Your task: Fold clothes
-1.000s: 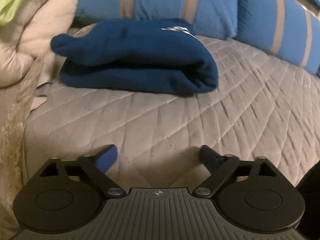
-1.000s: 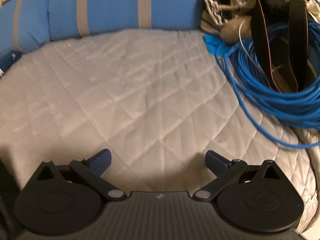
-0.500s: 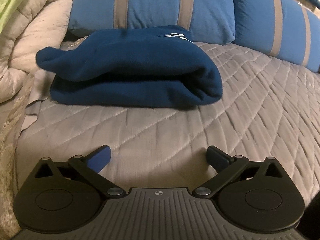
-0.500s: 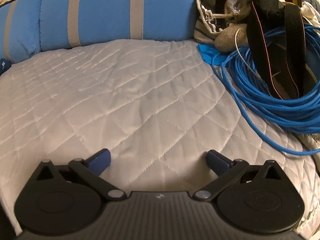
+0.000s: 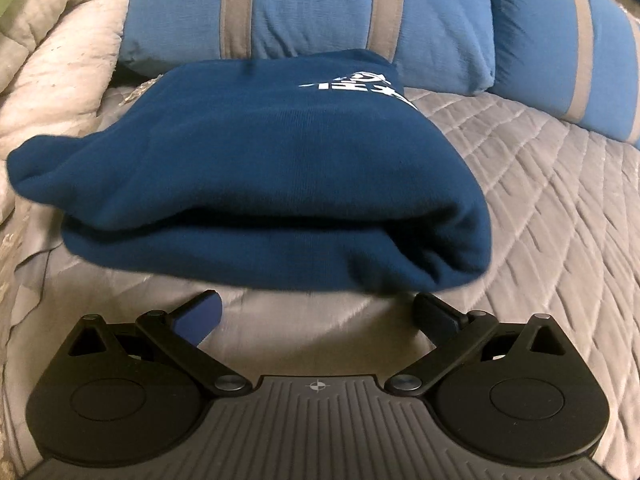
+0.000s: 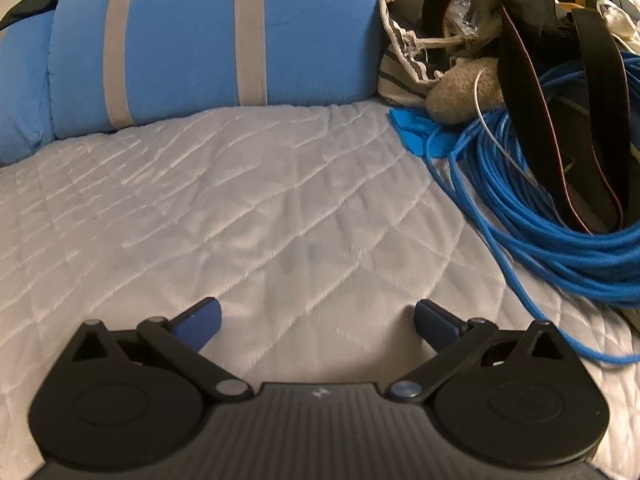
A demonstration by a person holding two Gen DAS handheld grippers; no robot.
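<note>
Navy folded sweatshirt point(image 5: 256, 200) lies on the quilted bed point(image 5: 540, 208), left tool point(image 5: 316, 316) spread wide just before its fold edge, likely ready to grip it; right tool point(image 6: 318, 318) wide, empty.

— What colour is the folded sweatshirt point(image 5: 256, 184)?
— Navy, with white print.
— The pillows point(image 6: 208, 40)?
— Bright blue, grey stripes.
— And the quilt point(image 6: 240, 200)?
— Pale grey, diamond-stitched. The coiled cable point(image 6: 560, 216) is vivid blue.

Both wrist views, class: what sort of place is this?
Most likely a bedroom, on a bed: a quilted cover, striped blue pillows along the back, and a folded navy sweatshirt lying on it.
</note>
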